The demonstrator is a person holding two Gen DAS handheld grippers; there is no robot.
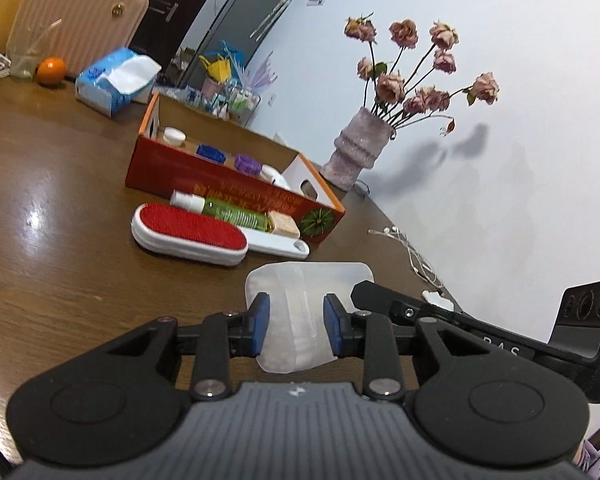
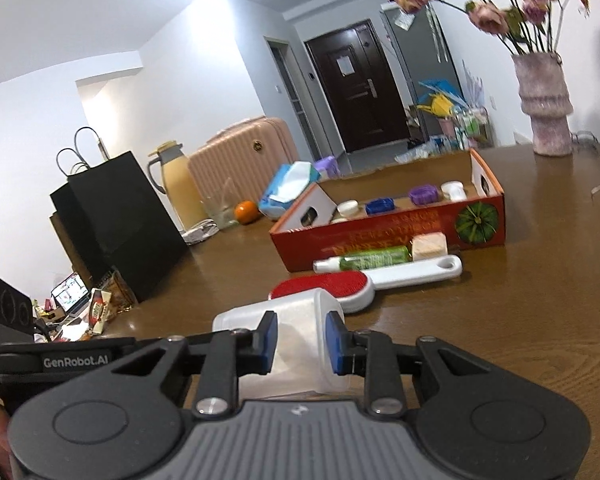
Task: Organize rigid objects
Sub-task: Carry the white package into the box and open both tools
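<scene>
A translucent white plastic container (image 1: pixel 312 276) hangs just above the brown table (image 1: pixel 60 208), gripped from both sides. My left gripper (image 1: pixel 296 308) is shut on it, blue pads pressed to its walls. My right gripper (image 2: pixel 302 324) is also shut on the container (image 2: pixel 240 320). Ahead stands a red cardboard box (image 1: pixel 228 184) (image 2: pixel 380 236) with white, blue (image 1: pixel 211 154) and purple (image 1: pixel 247 163) capped jars inside. In front of the box lie a red lint brush (image 1: pixel 192 232) (image 2: pixel 324 284), a green spray bottle (image 1: pixel 228 210) (image 2: pixel 372 258) and a beige block (image 1: pixel 286 224) (image 2: pixel 428 246).
A vase of dried roses (image 1: pixel 360 152) (image 2: pixel 544 108) stands past the box by the wall. A tissue pack (image 1: pixel 112 80), an orange (image 1: pixel 51 70), a thermos (image 2: pixel 176 184) and black paper bags (image 2: pixel 120 220) crowd the far left. A thin white cable (image 1: pixel 412 248) lies near the table edge.
</scene>
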